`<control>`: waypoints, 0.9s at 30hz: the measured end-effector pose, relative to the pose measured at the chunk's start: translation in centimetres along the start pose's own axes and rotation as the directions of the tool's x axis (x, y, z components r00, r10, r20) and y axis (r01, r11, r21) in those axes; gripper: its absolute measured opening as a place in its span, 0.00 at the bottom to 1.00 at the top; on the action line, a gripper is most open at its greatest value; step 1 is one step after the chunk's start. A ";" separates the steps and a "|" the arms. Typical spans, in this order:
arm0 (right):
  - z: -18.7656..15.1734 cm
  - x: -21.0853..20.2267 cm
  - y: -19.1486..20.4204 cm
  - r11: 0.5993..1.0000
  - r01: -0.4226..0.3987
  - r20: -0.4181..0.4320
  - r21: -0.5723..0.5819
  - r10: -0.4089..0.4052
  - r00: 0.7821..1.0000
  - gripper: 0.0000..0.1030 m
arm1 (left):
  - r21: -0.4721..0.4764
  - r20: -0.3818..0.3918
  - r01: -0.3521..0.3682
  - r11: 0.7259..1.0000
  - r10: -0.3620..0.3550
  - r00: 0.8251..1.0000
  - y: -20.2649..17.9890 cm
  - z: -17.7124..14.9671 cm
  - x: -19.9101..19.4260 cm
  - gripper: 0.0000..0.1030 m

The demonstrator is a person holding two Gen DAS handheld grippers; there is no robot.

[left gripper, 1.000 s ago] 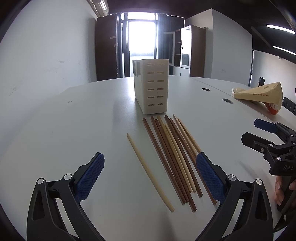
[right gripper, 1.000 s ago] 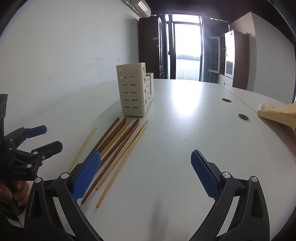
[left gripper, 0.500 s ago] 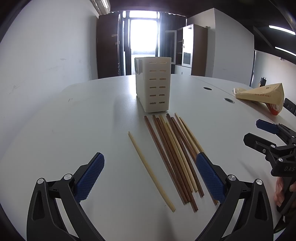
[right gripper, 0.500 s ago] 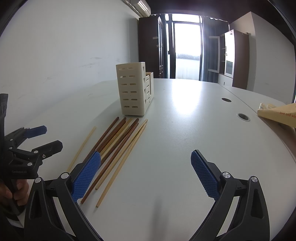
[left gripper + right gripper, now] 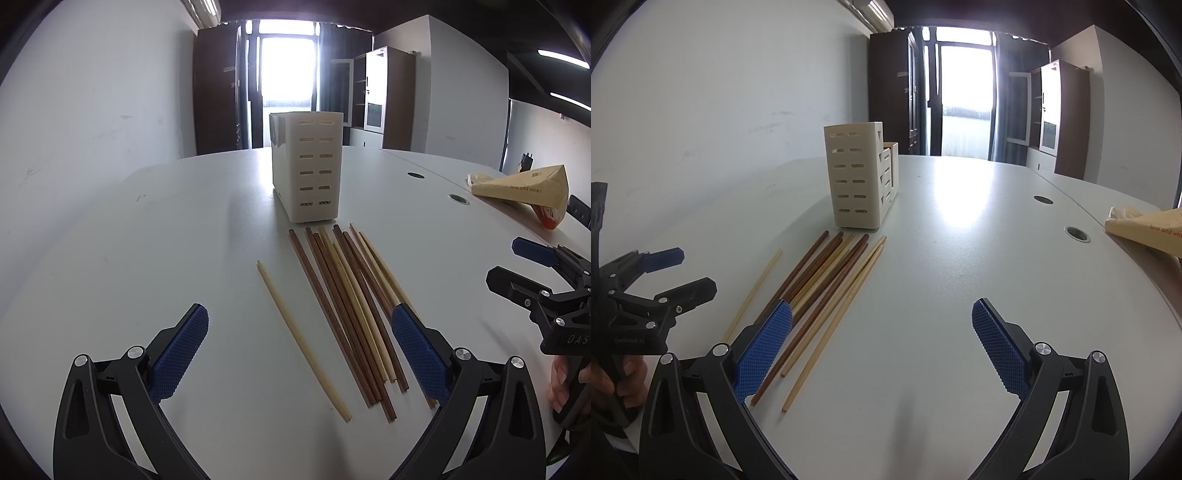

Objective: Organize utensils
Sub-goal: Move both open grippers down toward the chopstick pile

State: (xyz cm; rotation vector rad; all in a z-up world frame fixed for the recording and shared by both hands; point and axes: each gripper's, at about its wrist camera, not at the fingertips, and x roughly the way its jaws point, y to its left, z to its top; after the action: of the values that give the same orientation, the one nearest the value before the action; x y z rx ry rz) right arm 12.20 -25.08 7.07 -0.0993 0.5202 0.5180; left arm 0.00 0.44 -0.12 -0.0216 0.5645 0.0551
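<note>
A cream slotted utensil holder [image 5: 306, 168] [image 5: 857, 181] stands upright mid-table. In front of it lie several brown and pale chopsticks [image 5: 354, 306] [image 5: 827, 280] in a loose bundle, with one pale chopstick [image 5: 299, 336] [image 5: 753, 291] lying apart on the left. My left gripper [image 5: 299, 350] is open low over the near ends of the chopsticks, holding nothing; it also shows in the right wrist view [image 5: 676, 273]. My right gripper [image 5: 882, 347] is open over bare table to the right of the bundle, and it appears at the right of the left wrist view [image 5: 517, 262].
The white table [image 5: 147, 229] curves away, with two cable holes [image 5: 1076, 233] on its right. A tan paper bag [image 5: 524, 188] [image 5: 1148, 229] lies at the far right. A white wall runs along the left; cabinets and a bright door stand behind. A hand [image 5: 613, 380] grips each handle.
The left wrist camera has crept forward and dipped slightly, so the holder and chopsticks sit a little lower and nearer. The right gripper has barely moved. Both stay open.
</note>
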 end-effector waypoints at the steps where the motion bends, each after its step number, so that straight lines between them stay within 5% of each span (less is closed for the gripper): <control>1: 0.0 0.0 0.0 1.000 -0.001 0.000 0.002 0.001 1.000 0.96 | -0.004 0.001 -0.004 1.000 0.004 1.000 0.1 0.0 -0.1 0.95; 10: 0.2 0.9 -0.2 1.000 -0.012 -0.037 0.009 0.013 0.999 0.96 | -0.013 -0.012 -0.021 1.000 0.021 1.000 0.1 0.0 0.3 0.95; 20: 3.7 4.2 -1.1 1.000 0.010 -0.117 0.010 -0.009 0.993 0.96 | -0.124 -0.177 -0.044 0.991 0.021 0.984 3.3 2.8 4.5 0.95; 27: 4.9 7.0 -1.1 1.000 -0.010 -0.229 0.025 0.015 0.973 0.96 | -0.135 -0.299 -0.052 0.989 0.010 0.954 4.0 4.1 7.3 0.95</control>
State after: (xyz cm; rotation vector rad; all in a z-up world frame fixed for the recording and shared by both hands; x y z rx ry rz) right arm 20.17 -21.87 7.73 -0.1342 0.7527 0.5152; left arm 8.12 4.95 -0.54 -0.1622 0.8623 0.1243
